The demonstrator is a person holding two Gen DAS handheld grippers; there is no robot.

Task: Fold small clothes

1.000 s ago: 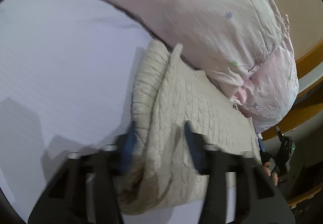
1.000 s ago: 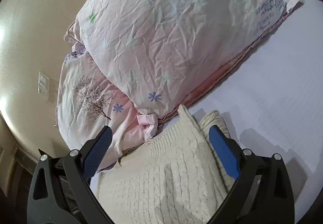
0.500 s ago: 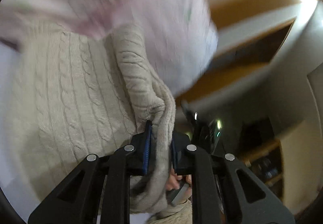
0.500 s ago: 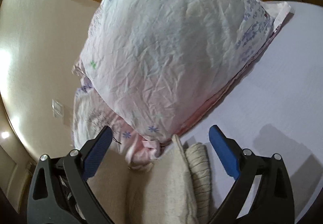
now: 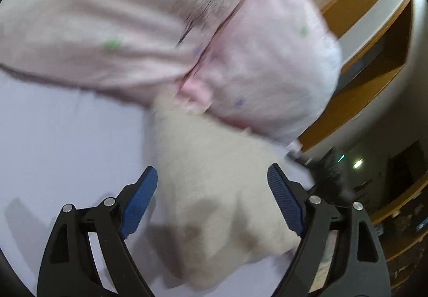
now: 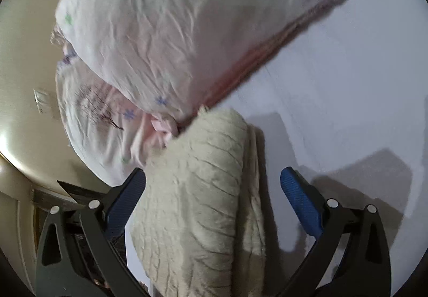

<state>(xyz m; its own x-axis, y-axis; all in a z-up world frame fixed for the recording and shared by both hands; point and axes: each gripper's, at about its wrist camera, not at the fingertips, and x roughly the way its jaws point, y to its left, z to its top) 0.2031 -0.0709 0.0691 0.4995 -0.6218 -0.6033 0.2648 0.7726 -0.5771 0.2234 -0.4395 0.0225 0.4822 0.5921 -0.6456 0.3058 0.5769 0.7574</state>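
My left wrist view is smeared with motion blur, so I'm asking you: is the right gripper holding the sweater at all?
Observer: No. The right gripper is open, its blue pads apart on either side of the folded cream sweater.
Operator: Is the fold tidy?
Observer: The right wrist view shows stacked layers, with a thinner layer edge showing along the right side.
Operator: How close is it to the pillow?
Observer: The sweater's far end meets the pink seam of the floral pillow, by a small pink knot.
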